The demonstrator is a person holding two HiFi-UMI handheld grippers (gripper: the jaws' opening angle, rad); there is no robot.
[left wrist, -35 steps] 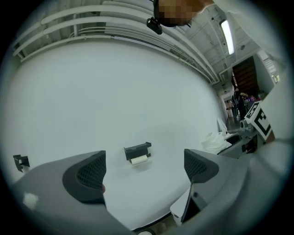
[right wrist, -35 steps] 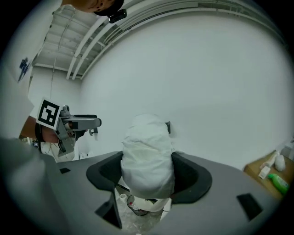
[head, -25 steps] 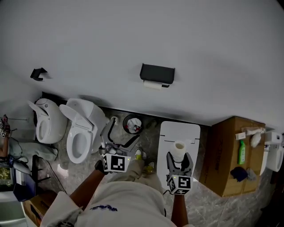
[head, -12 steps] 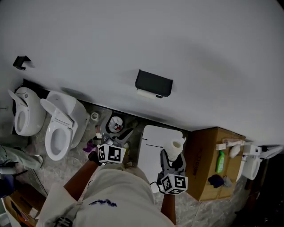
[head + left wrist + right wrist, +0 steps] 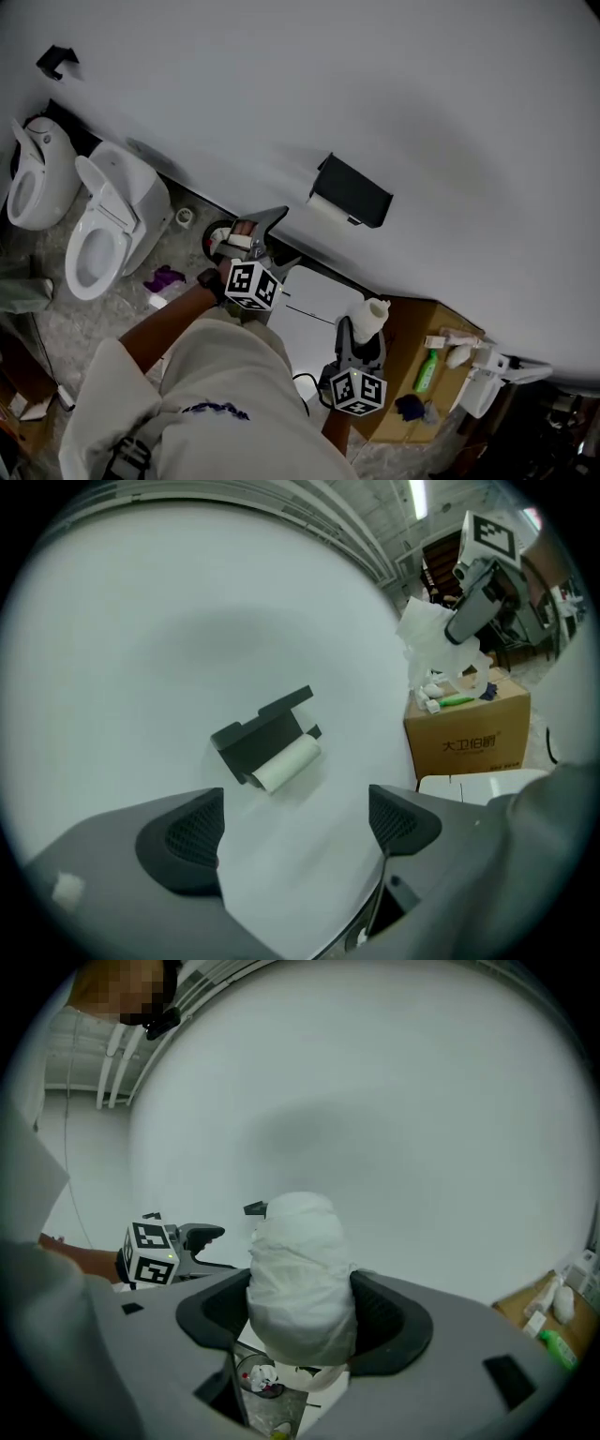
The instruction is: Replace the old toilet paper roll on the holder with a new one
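Note:
A black wall holder [image 5: 354,188] [image 5: 261,732] carries the old white roll [image 5: 328,208] [image 5: 287,763] under its cover. My left gripper [image 5: 272,242] [image 5: 291,832] hangs left of and below the holder, aimed at it and apart from it. It is open; its jaws have just been closing a little with nothing between them. My right gripper [image 5: 364,339] [image 5: 305,1312] is lower and to the right, shut on the new toilet paper roll [image 5: 372,317] [image 5: 300,1274] [image 5: 429,641], which stands upright between the pads.
Two white toilets [image 5: 108,220] [image 5: 33,173] stand along the wall at left. A round bin [image 5: 220,246] sits by the wall under the left gripper, beside a white panel [image 5: 314,300]. A cardboard box [image 5: 412,375] [image 5: 466,738] with a green bottle [image 5: 424,372] stands at right.
The left gripper has moved up and toward the wall, closer to the holder. The right gripper keeps hold of the new roll. The head view has tilted and shifted.

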